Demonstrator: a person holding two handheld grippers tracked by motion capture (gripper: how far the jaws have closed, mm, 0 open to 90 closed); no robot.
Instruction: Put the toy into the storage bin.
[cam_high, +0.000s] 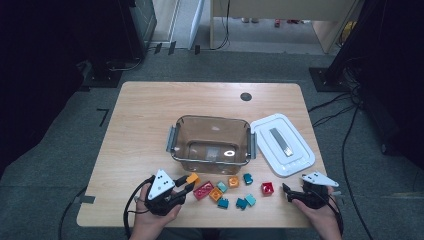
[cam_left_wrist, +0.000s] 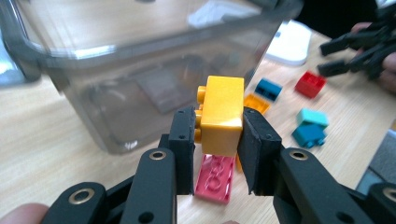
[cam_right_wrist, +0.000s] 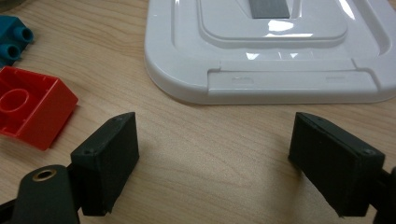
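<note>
My left gripper (cam_left_wrist: 217, 144) is shut on a yellow-orange brick (cam_left_wrist: 221, 114), held above the table just in front of the clear plastic bin (cam_left_wrist: 116, 70). From above, that gripper (cam_high: 186, 185) sits at the front left with the brick (cam_high: 192, 178) at its tips, near the bin (cam_high: 212, 160). A pink flat brick (cam_left_wrist: 215, 179) lies under it. My right gripper (cam_right_wrist: 212, 161) stands open over bare wood, low by the white lid (cam_right_wrist: 266, 60), with a red brick (cam_right_wrist: 30, 105) to its left. In the high view it (cam_high: 288, 192) rests at the front right.
Several loose bricks lie along the table's front: pink (cam_high: 203, 190), orange (cam_high: 233, 181), teal (cam_high: 248, 178), red (cam_high: 267, 188). The white lid (cam_high: 283, 145) lies right of the bin. A teal brick (cam_right_wrist: 11, 39) sits beyond the red one. The other hand's gripper (cam_left_wrist: 359, 51) shows far right.
</note>
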